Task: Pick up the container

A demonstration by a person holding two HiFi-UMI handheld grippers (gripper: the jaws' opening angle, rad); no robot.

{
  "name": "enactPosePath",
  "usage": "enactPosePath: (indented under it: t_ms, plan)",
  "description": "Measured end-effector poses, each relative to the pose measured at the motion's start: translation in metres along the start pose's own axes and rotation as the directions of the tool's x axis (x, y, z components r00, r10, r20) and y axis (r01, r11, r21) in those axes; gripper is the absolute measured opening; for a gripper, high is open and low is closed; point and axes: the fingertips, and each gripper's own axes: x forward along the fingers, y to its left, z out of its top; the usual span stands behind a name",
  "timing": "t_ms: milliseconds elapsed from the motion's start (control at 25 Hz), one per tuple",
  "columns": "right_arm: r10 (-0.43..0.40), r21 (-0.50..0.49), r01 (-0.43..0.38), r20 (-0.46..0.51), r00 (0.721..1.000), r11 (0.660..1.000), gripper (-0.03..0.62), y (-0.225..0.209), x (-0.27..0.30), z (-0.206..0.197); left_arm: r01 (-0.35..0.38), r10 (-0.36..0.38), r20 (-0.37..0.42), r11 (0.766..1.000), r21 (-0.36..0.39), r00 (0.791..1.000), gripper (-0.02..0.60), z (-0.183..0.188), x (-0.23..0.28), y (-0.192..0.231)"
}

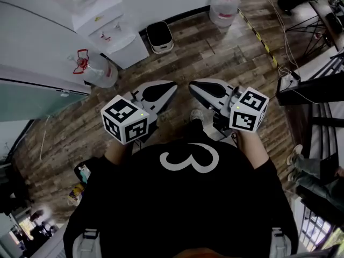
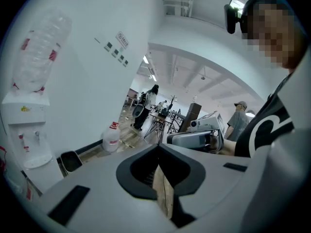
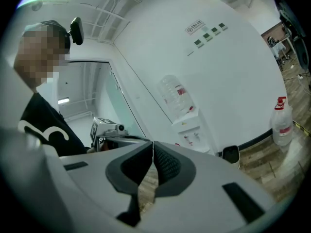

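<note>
I stand on a wooden floor and hold both grippers in front of my black shirt. My left gripper (image 1: 172, 86) (image 2: 158, 147) is shut with nothing in it. My right gripper (image 1: 192, 85) (image 3: 152, 143) is shut too and holds nothing. Their tips point towards each other, a little apart. Ahead by the white wall stands a small white bin (image 1: 159, 36) (image 2: 71, 162) (image 3: 231, 154) with a dark inside. A large clear water jug (image 1: 224, 5) (image 2: 111, 136) (image 3: 282, 123) with a red cap stands to its right. Neither gripper is near them.
A white water dispenser (image 1: 110, 23) (image 3: 187, 125) stands left of the bin, and another jug (image 1: 97, 69) lies beside it. Cables and a black rack (image 1: 312, 85) are at the right, with someone's legs (image 1: 317, 171). People stand far off (image 2: 238, 120).
</note>
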Motion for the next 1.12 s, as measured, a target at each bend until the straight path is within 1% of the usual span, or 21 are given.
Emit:
enactPosePath:
  t_ms: [320, 560, 720, 880, 1120]
  plan:
    - [0.04, 0.055, -0.038, -0.029, 0.999, 0.998, 0.028, -0.105, -0.007, 0.029, -0.064, 0.062, -0.027, 0.996, -0.061, 0.998, 0.017, 0.025, 0.092, 0.058]
    - [0.076, 0.081, -0.071, -0.062, 0.995, 0.994, 0.028, -0.16, -0.004, 0.043, -0.099, 0.096, -0.034, 0.989, -0.108, 0.995, 0.017, 0.04, 0.14, 0.093]
    - [0.095, 0.09, -0.087, -0.097, 0.991, 0.992, 0.028, -0.191, 0.007, 0.045, -0.124, 0.12, -0.037, 0.984, -0.129, 0.992, 0.017, 0.043, 0.158, 0.119]
    - [0.104, 0.115, -0.091, -0.109, 0.989, 0.989, 0.028, -0.22, 0.029, 0.046, -0.142, 0.136, -0.049, 0.978, -0.151, 0.989, 0.017, 0.038, 0.166, 0.151]
    - [0.106, 0.16, -0.084, -0.138, 0.985, 0.984, 0.028, -0.26, 0.077, 0.053, -0.174, 0.165, -0.057, 0.963, -0.206, 0.985, 0.017, 0.039, 0.166, 0.219]
